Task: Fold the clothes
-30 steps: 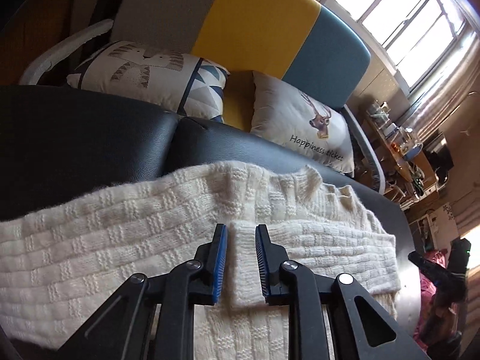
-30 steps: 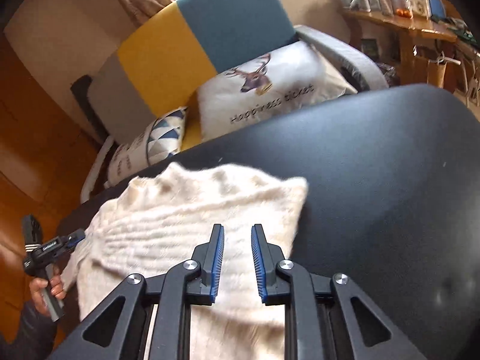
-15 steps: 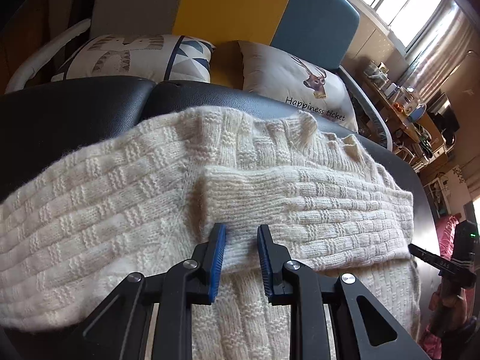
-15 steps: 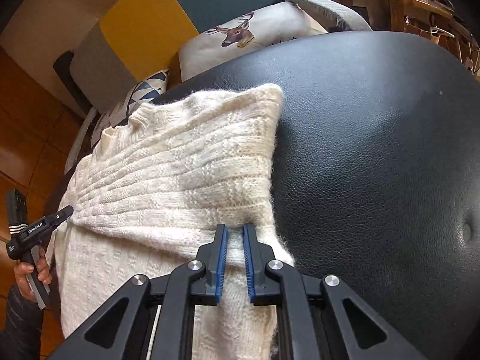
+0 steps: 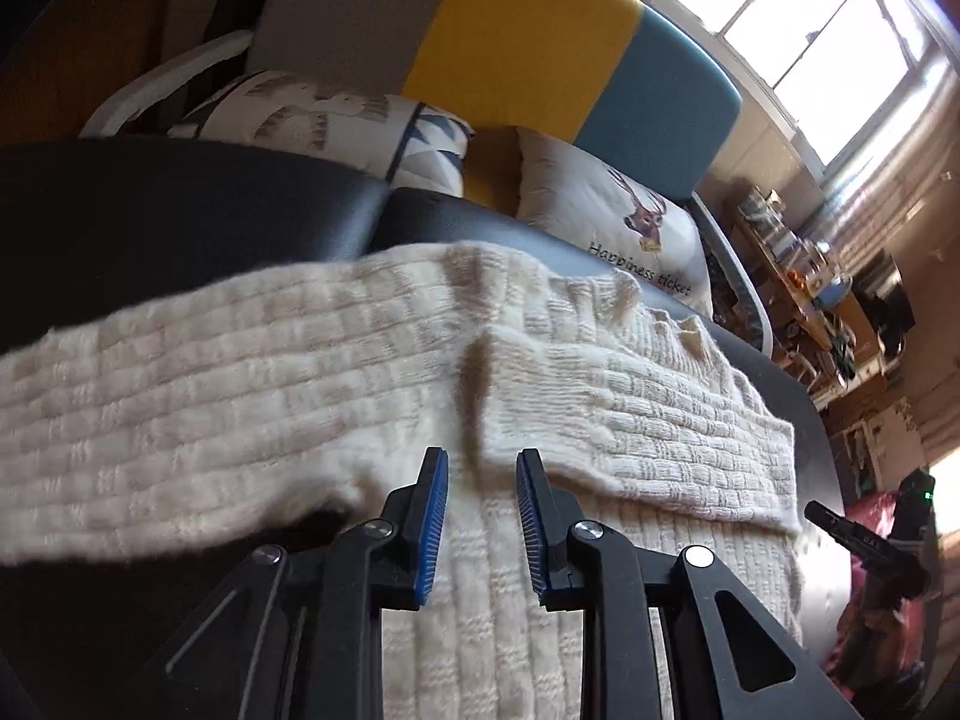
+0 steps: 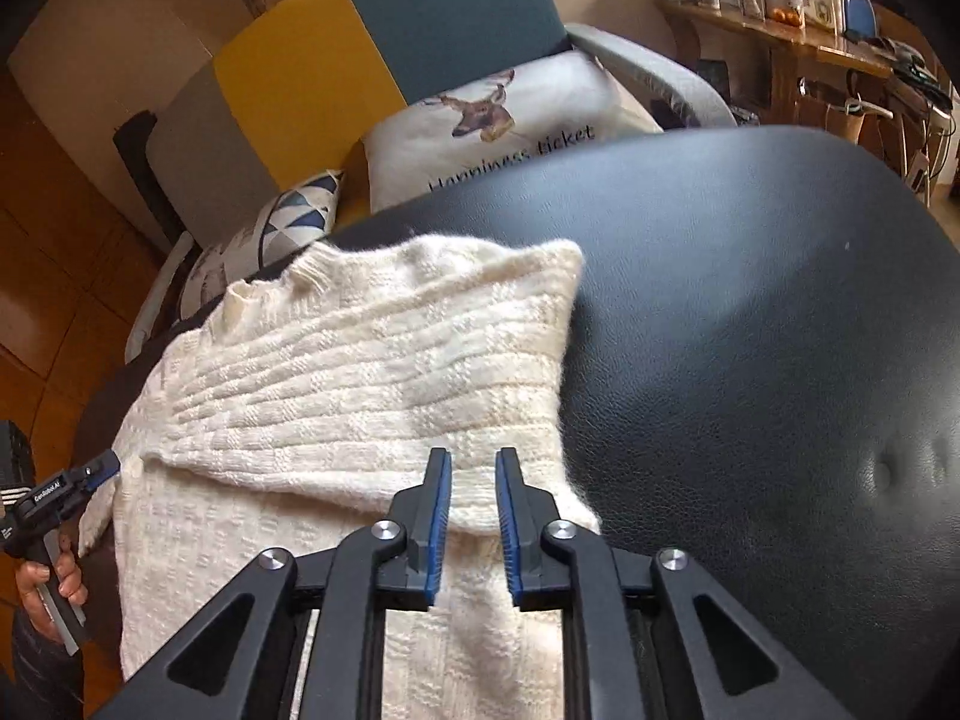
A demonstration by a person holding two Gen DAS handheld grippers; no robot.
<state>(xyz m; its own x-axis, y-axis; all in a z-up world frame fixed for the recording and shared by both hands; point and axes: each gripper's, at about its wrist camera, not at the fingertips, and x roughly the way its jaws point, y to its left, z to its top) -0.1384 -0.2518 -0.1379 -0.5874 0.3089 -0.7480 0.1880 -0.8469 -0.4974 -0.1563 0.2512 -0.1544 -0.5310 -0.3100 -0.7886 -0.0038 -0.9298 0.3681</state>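
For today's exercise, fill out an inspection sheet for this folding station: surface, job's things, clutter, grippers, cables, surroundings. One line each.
Surface: black padded top, bare beside the garment.
Job's things: cream knit sweater lying flat, right sleeve folded across the body.
Clutter: nothing seen on the top.
Grippers: left gripper and right gripper both opening, pads clear of the knit.
Cables: nothing seen.
Surroundings: sofa with deer cushion; crowded wooden shelf; window.
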